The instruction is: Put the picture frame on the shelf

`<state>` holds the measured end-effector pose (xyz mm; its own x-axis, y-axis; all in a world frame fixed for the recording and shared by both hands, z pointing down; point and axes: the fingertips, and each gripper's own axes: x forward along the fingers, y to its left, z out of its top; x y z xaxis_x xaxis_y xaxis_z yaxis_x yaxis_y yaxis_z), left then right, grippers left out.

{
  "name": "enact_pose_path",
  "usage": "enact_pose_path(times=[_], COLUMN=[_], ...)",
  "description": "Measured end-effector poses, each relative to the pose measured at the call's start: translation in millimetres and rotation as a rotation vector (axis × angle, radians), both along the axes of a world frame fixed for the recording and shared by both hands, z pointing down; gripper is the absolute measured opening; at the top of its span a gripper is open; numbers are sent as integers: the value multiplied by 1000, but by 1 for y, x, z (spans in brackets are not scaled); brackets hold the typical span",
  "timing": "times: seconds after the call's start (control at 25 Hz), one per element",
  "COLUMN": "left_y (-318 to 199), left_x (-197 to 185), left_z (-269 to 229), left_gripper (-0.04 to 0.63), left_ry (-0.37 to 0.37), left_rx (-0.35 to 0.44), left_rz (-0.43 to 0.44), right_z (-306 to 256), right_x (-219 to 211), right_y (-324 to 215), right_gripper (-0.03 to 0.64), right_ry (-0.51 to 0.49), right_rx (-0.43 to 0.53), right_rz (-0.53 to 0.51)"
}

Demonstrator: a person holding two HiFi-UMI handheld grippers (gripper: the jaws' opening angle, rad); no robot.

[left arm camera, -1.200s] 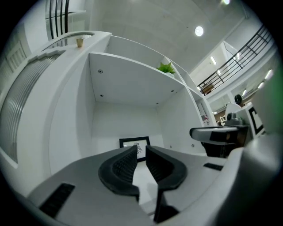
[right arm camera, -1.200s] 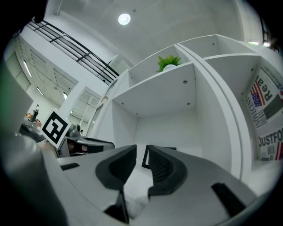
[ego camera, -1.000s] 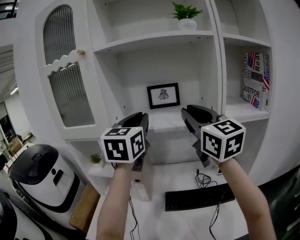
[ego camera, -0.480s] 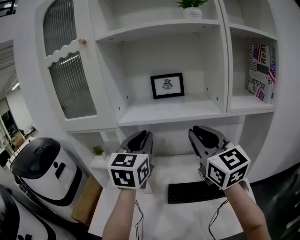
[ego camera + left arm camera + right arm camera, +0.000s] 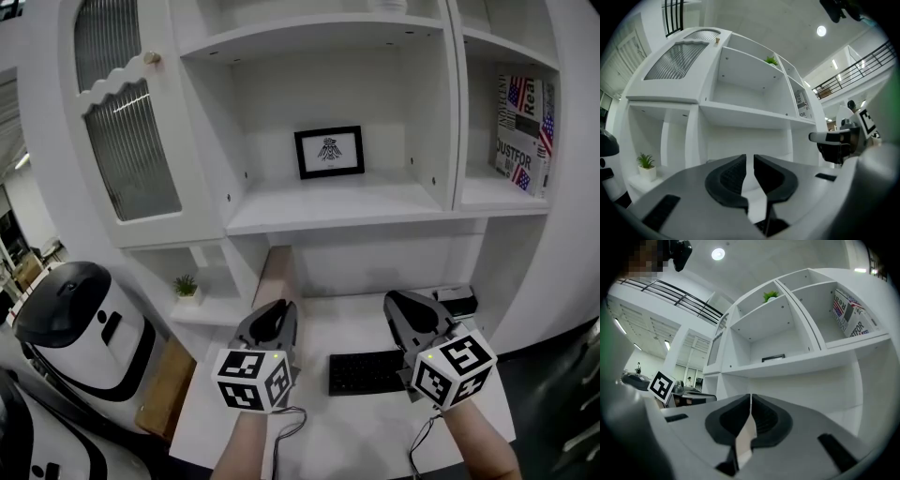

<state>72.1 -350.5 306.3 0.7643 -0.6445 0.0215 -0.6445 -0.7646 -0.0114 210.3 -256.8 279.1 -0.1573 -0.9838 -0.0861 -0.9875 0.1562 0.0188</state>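
Jaws of the left gripper (image 5: 277, 307) stand almost together with a thin slit between them, and they hold nothing. The right gripper (image 5: 397, 300) is clenched empty; its jaws have just been closing. Both hang over the white desk (image 5: 347, 436), with a black keyboard (image 5: 367, 372) between them. Farther back, the picture frame (image 5: 329, 152) stands upright on the middle shelf (image 5: 328, 208), well apart from both grippers.

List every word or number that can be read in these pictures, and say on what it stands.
"Rea": on the flag-printed box at right, cut off at its edge.
"DUSTFOR": same box, lower down.
Too small to read: print on the picture frame.
Too small to read: keys of the keyboard.
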Motion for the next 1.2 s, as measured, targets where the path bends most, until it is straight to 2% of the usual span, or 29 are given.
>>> enact_pose_path(times=[0.36, 0.6, 0.84, 1.2], left_y=[13, 29, 39, 48], left_x=[-28, -38, -49, -52], left_z=[51, 78, 103, 120], left_gripper=[34, 26, 25, 25], left_ry=[-6, -30, -19, -25], left_rx=[-73, -108, -159, -180], left_rz=[-27, -38, -61, -66], right_z=[56, 89, 115, 145], right_x=[-2, 2, 5, 4], right_y=[21, 37, 48, 55], right_gripper=[2, 2, 2, 2], right_ry=[-58, -109, -147, -170], right_rx=[-107, -153, -197, -250], right_rz=[19, 48, 61, 72])
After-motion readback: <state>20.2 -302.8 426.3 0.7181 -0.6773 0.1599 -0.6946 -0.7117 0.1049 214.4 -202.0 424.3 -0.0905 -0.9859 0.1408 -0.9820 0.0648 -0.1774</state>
